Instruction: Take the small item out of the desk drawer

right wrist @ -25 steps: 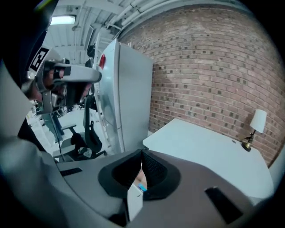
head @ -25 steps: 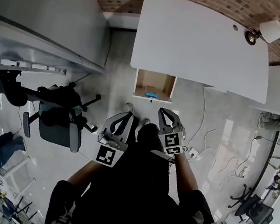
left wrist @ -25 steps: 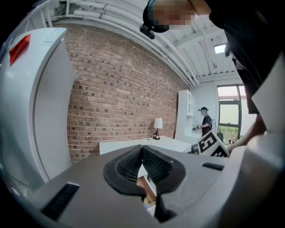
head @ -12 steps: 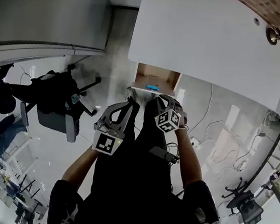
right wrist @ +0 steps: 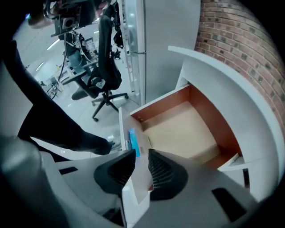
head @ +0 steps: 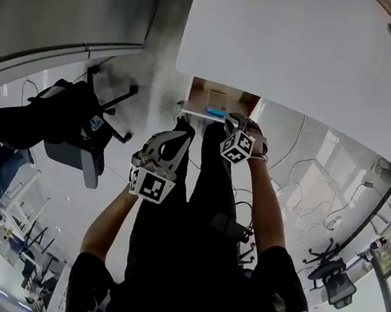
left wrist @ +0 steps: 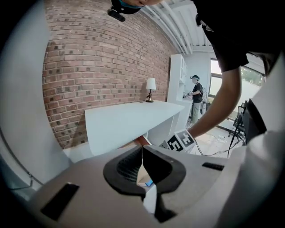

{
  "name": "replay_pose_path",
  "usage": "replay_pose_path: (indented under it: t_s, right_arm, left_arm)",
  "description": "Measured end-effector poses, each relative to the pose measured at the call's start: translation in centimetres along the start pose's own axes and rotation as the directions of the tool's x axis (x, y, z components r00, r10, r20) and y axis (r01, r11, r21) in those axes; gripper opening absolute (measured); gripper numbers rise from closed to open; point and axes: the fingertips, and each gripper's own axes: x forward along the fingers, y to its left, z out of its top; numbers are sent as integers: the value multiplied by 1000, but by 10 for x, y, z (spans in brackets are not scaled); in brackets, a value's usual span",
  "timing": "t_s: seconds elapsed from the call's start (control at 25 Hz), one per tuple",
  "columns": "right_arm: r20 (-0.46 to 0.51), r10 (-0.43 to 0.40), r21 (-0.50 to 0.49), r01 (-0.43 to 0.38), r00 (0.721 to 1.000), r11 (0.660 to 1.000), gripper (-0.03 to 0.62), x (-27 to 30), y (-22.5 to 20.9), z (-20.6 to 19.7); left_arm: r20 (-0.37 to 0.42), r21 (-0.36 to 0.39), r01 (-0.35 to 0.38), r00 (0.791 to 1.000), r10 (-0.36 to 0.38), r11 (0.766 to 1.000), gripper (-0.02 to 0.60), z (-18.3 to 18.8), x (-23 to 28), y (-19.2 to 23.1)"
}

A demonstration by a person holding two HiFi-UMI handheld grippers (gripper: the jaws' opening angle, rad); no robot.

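Table at 12 o'clock, drawer open beneath its near edge. Right tool points steeply down over the drawer front. Its jaws have just been opening and stand apart, nothing gripped. Left tool at its 8 o'clock, closed, empty. Small item, blue, lies inside by the front wall, partly hidden by a jaw.

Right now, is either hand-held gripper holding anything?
Nothing. The left hand-held gripper is shut, empty. The right hand-held gripper has just been opening, empty, above the drawer.
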Motion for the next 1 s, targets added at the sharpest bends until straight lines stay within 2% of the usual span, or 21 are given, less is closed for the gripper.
replay_pose_path:
  t_s: [0.12, 0.32, 0.48, 0.6, 0.72, 0.84, 1.0]
  right_arm:
    - [-45, 28, -55, -31, 999, 998, 107, 25, 2, -13]
    - [-60, 65, -73, -69, 996, 995, 107, 47, 8, -19]
    - [-92, 57, -128, -69, 994, 989, 107, 61, 10, -25]
    - [-98, 61, -138, -75, 993, 988, 103, 66, 11, -25]
    - [-90, 63, -142, -75, 994, 987, 110, 67, 7, -25]
    - [-79, 68, -132, -78, 995, 988, 119, 64, 4, -26]
    - [-67, 67, -124, -75, 995, 990, 123, 57, 3, -27]
  left_arm:
    - [-16, 22, 22, 1000, -22, 1000, 11, -17, 18, -4]
    - [-44, 42, 54, 998, -52, 998, 11, -41, 44, -9]
    - [-83, 68, 83, 994, -77, 994, 15, -62, 65, -10]
    - [-126, 84, 116, 986, -105, 990, 87, -82, 80, -12]
    - [-178, 118, 159, 974, -137, 980, 150, -102, 98, -15]
    - [-258, 177, 208, 953, -159, 962, 196, -124, 117, -19]
    - [-360, 279, 268, 919, -158, 922, 208, -151, 140, -23]
